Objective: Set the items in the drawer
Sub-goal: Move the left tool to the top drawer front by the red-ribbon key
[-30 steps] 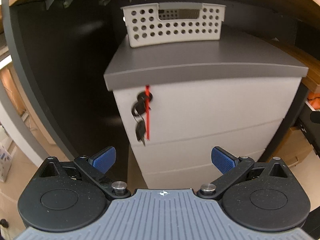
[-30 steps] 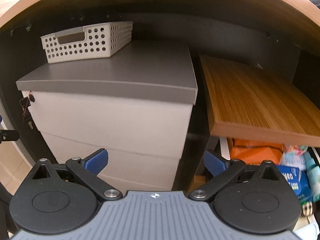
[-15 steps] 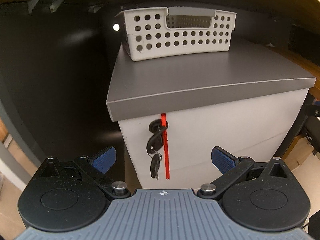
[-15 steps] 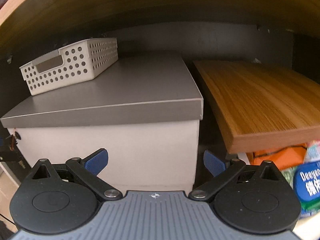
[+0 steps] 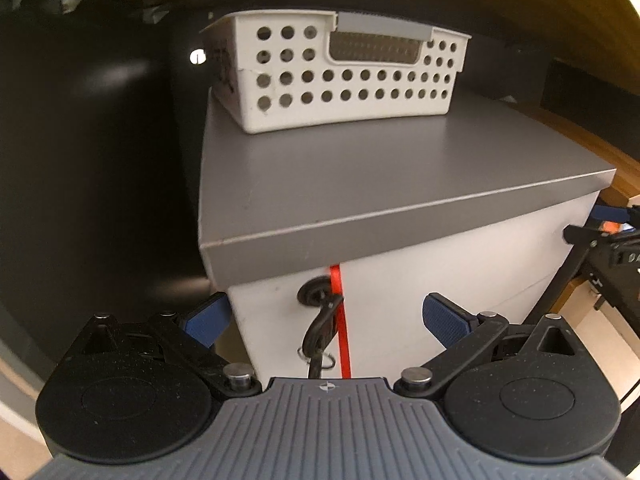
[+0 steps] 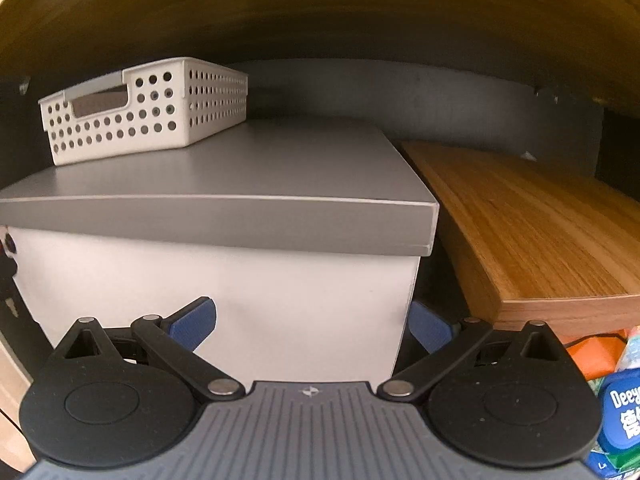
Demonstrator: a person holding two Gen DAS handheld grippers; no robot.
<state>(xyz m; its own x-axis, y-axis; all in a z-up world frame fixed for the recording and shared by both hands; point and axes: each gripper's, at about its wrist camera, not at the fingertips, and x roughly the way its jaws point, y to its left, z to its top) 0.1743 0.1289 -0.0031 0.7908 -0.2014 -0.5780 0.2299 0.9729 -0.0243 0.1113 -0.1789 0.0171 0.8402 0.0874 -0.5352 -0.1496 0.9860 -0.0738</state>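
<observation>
Sitting under the wooden table (image 6: 280, 20): a white drawer cabinet (image 5: 460, 280) with a grey top, closed as far as can be seen, lower fronts cut off by the tool bodies. Resting on the cabinet's top at its back left: a perforated white basket (image 5: 340, 80), contents hidden behind its wall. Hanging from the lock on the cabinet's front, upper left corner: keys (image 5: 320, 328) beside a red ribbon (image 5: 340, 328), lower ends hidden behind the left tongs' body. Hovering just before that corner: left tongs (image 5: 326, 316), spread wide, gripping nothing. Hovering before the cabinet's right front edge: right tongs (image 6: 312, 324), also spread wide and bare, the right pad partly hidden behind the cabinet's corner. Lying right of the cabinet: a wooden shelf (image 6: 540, 240); beneath it, coloured packages (image 6: 608, 380), cropped and hard to read. Items for the drawer: not identifiable in either view
</observation>
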